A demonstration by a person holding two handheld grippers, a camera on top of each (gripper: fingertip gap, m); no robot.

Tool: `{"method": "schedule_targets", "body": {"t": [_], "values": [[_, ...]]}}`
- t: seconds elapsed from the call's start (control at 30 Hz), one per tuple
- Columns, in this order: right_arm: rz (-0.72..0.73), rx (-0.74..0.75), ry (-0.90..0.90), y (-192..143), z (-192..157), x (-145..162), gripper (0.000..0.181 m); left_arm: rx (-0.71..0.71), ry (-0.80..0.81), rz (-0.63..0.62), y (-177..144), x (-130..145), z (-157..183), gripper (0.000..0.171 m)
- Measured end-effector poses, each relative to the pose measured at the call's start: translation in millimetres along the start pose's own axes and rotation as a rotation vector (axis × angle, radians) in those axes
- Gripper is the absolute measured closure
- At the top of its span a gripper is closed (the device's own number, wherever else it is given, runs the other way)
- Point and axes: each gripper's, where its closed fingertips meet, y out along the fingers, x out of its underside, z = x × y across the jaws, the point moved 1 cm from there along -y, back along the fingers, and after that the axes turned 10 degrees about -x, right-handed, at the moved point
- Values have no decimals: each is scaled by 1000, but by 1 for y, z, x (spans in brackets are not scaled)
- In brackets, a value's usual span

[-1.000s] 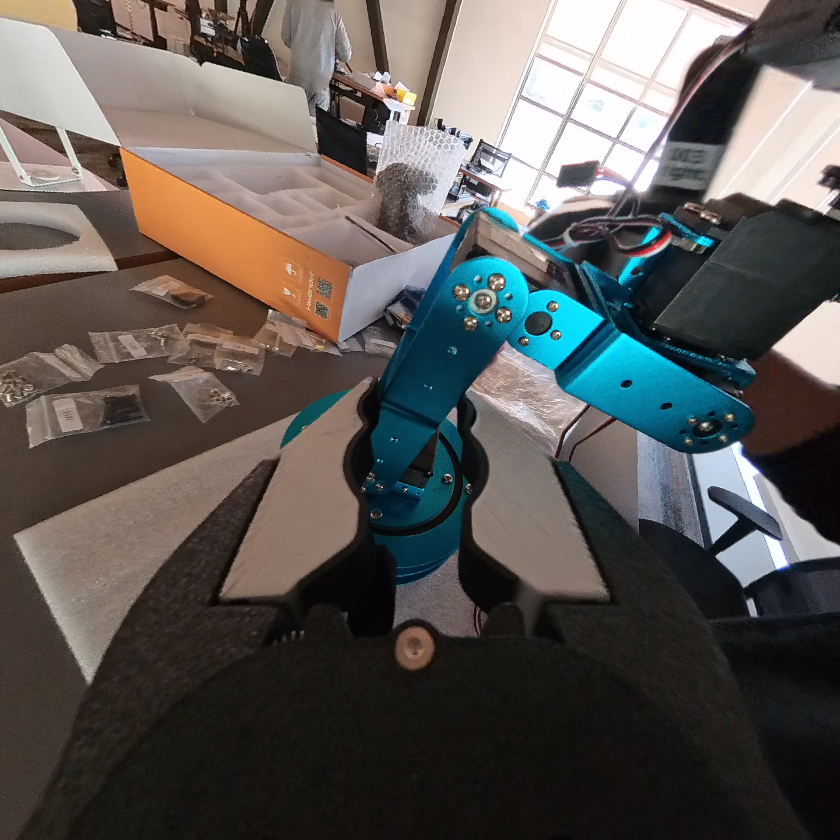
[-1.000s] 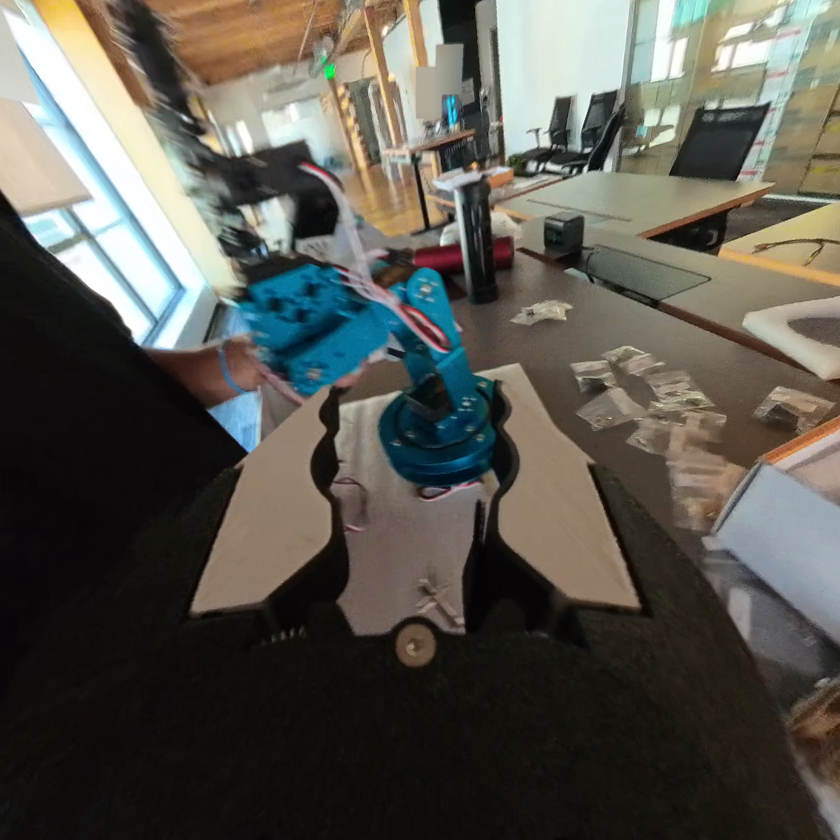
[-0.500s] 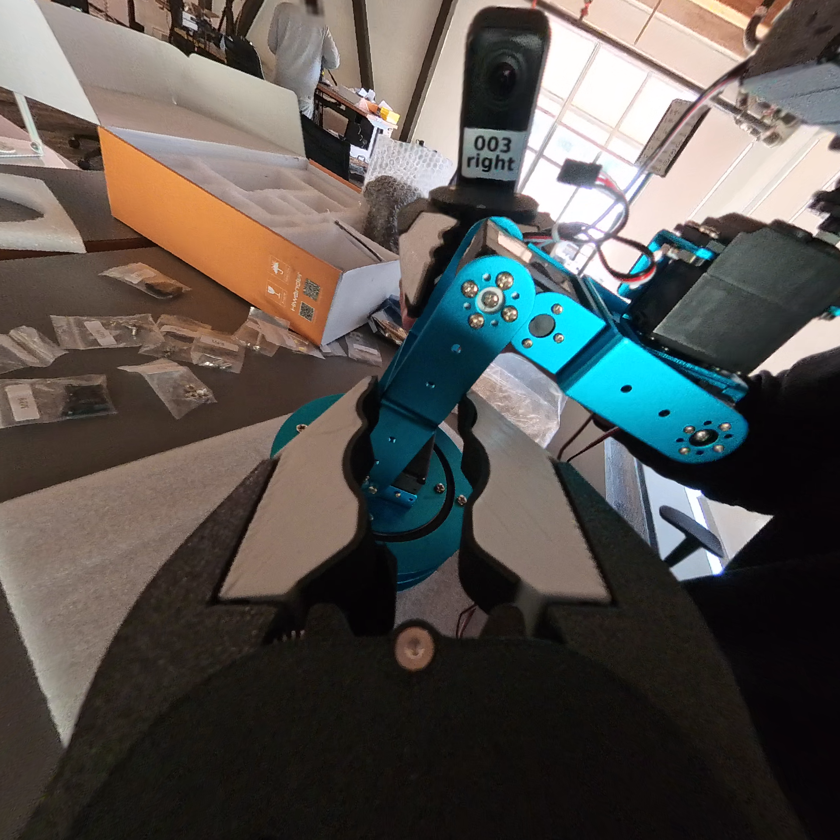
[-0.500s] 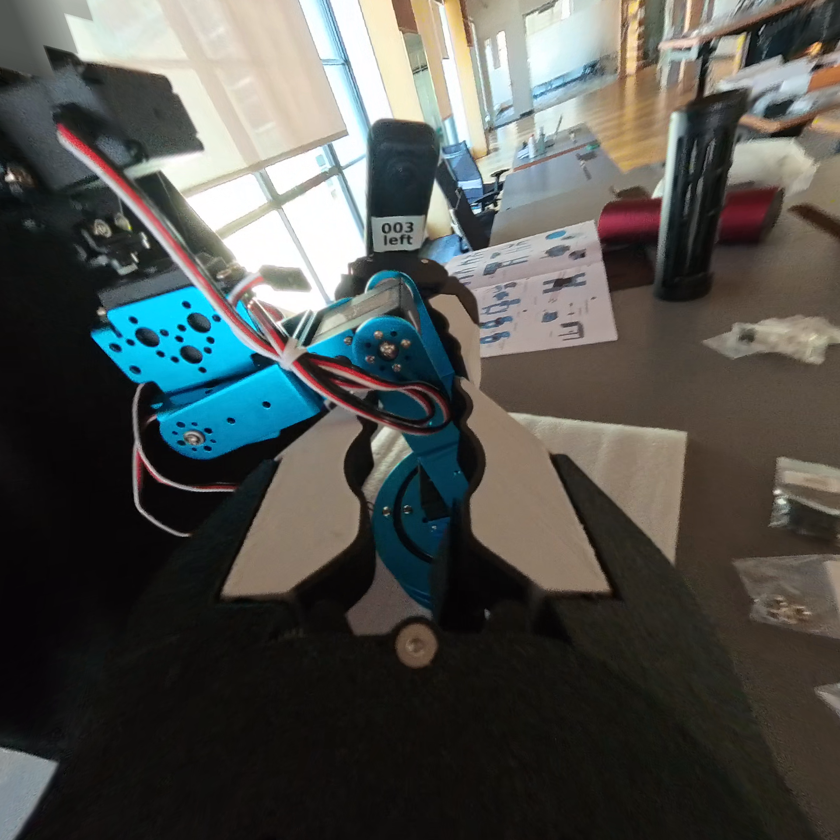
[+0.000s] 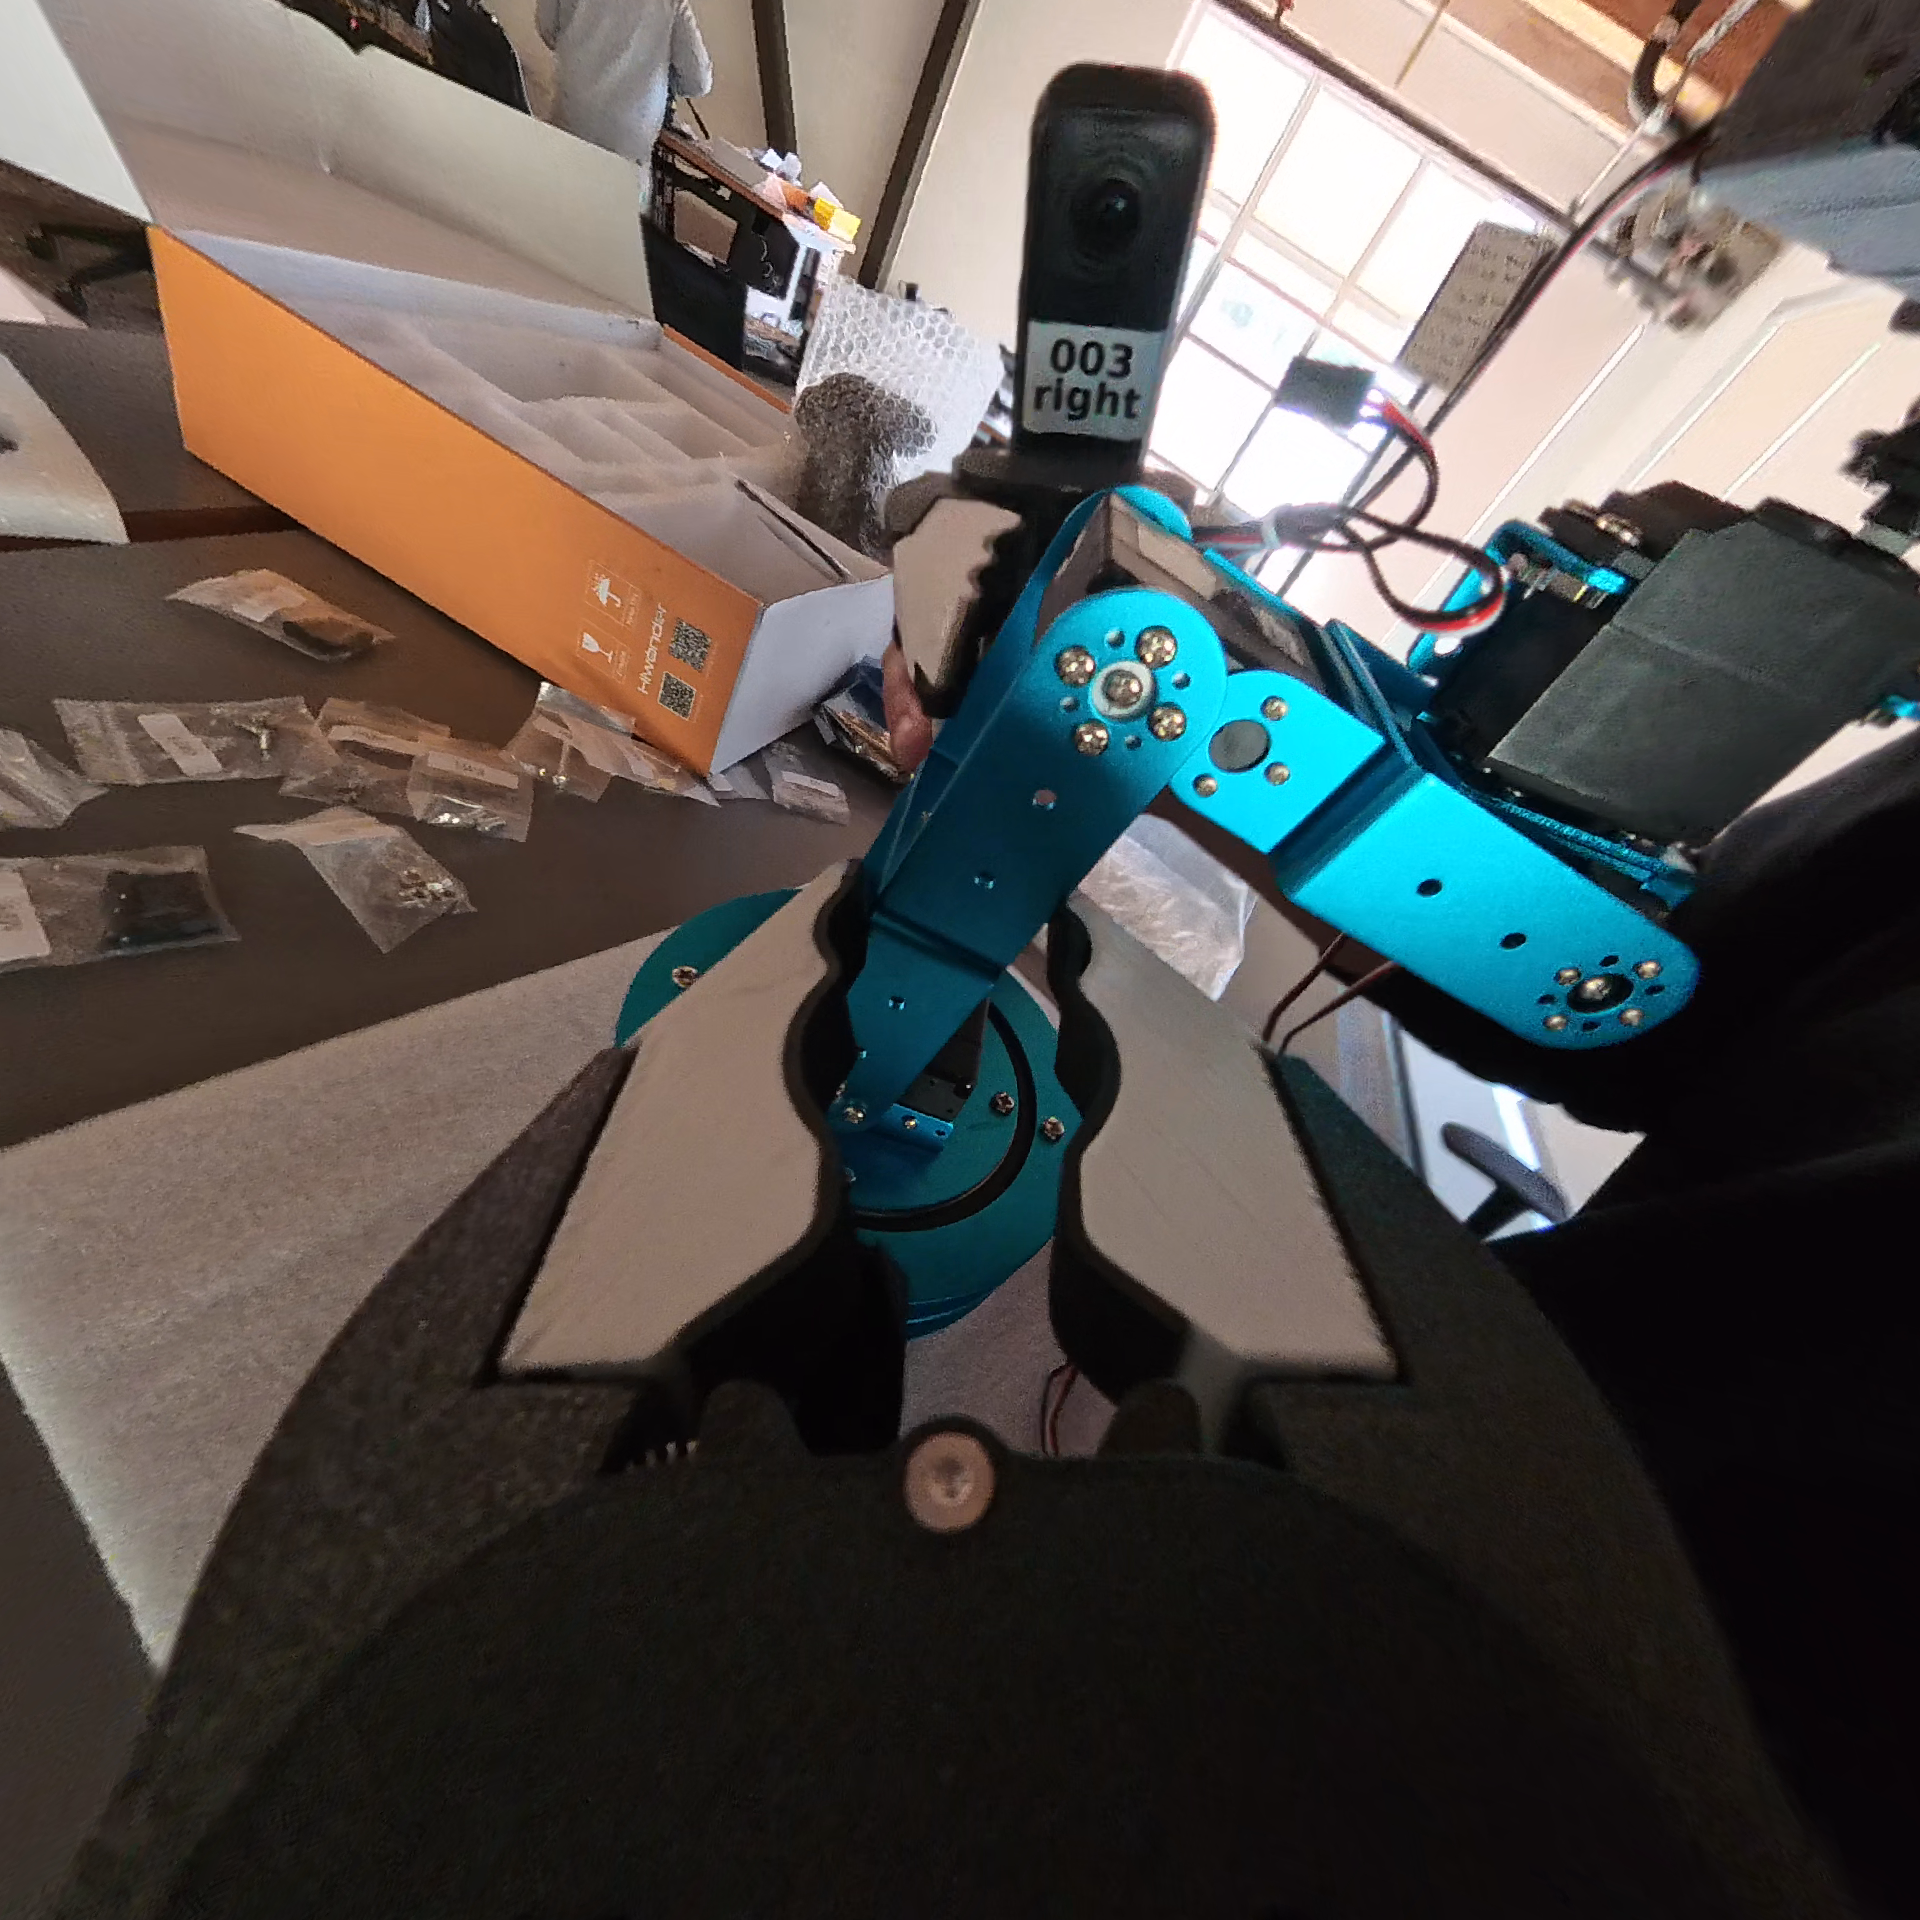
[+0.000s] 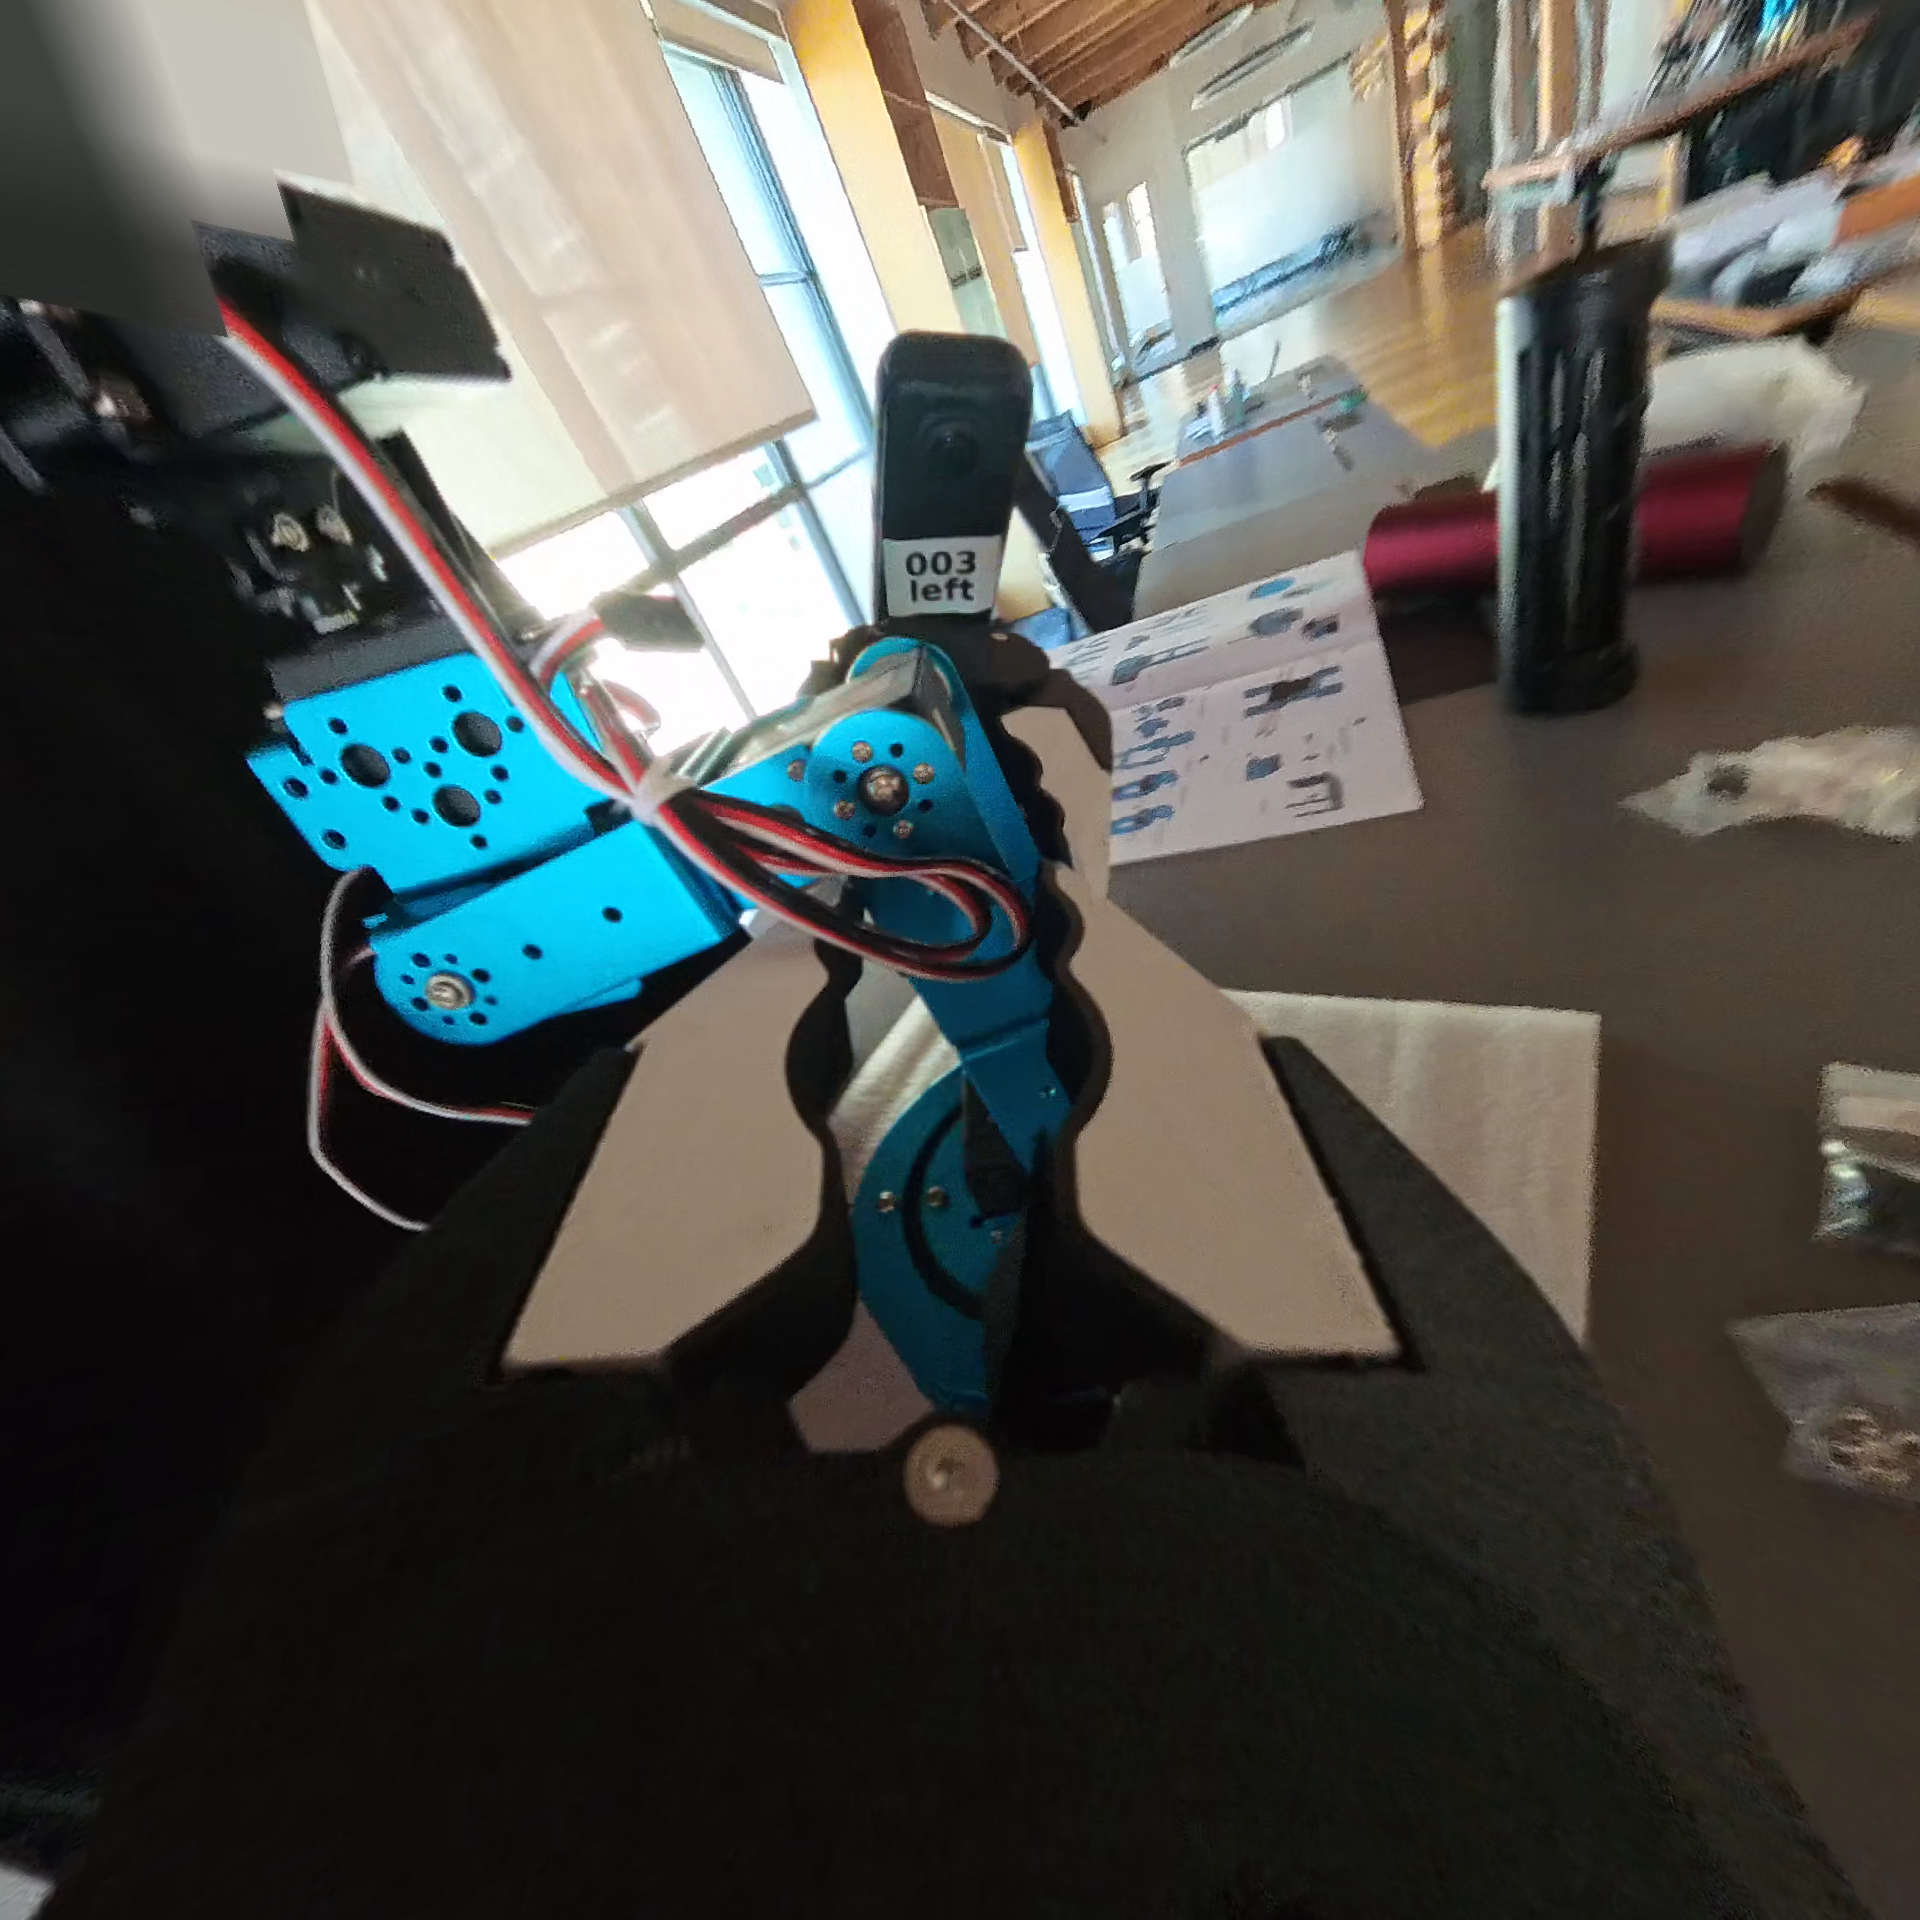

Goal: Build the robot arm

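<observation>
Tongs, left (image 5: 940,1029): clamped on blue robot arm (image 5: 997,852) low on its upright link, above round base on white foam sheet (image 5: 260,1195), tabletop | tongs, right (image 6: 951,1049): clamped on same link, opposite side | advice: equal, steady squeeze, clear of servo wires (image 6: 883,894).

Each handheld claw has a rounded body covered in coarse black felt-like material, with one round silver screw (image 5: 947,1487) set at the centre of its front edge. Two flat pale-grey fingers (image 5: 686,1153) reach forward from it, their inner edges cut in black scalloped curves. On the far right claw (image 5: 961,608) stands a slim black camera (image 5: 1117,208) with a white label low on its front. The person wears a dark sleeve (image 5: 1766,1195).
</observation>
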Motion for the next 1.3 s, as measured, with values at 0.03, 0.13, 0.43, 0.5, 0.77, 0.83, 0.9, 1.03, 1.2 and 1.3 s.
{"method": "schedule_targets", "body": {"t": [0.03, 0.13, 0.43, 0.5, 0.77, 0.83, 0.9, 1.03, 1.2, 1.3], "values": [[-8, 22, -41, -1, -2, 1, 148, -4, 30, -3, 1, 1, 2, 138], [-154, 134, -64, -1, 5, 24, 125, -22, 109, -13, 3, 4, 9, 137], [-198, 301, -34, -4, 2, 32, 130, -27, 130, 20, 2, 7, 13, 132], [-148, 361, -13, -14, 0, 29, 131, -41, 134, 21, 1, 7, 12, 127], [77, 715, 10, -52, -42, 24, 124, -45, 182, 19, -6, 5, 9, 124], [134, 809, 3, -59, -58, 27, 125, -56, 181, 27, -13, 4, 6, 124], [177, 896, -18, -63, -75, 31, 124, -55, 156, 34, -22, 4, 2, 125], [261, 992, -137, -45, -118, 23, 112, -45, 191, 22, -28, 7, 4, 125], [123, 1120, -206, 15, -121, 23, 92, -46, 356, -82, -2, 30, -3, 120], [148, 1291, -197, 27, -102, 27, 81, 13, 380, -129, 12, 47, 0, 109]]}}
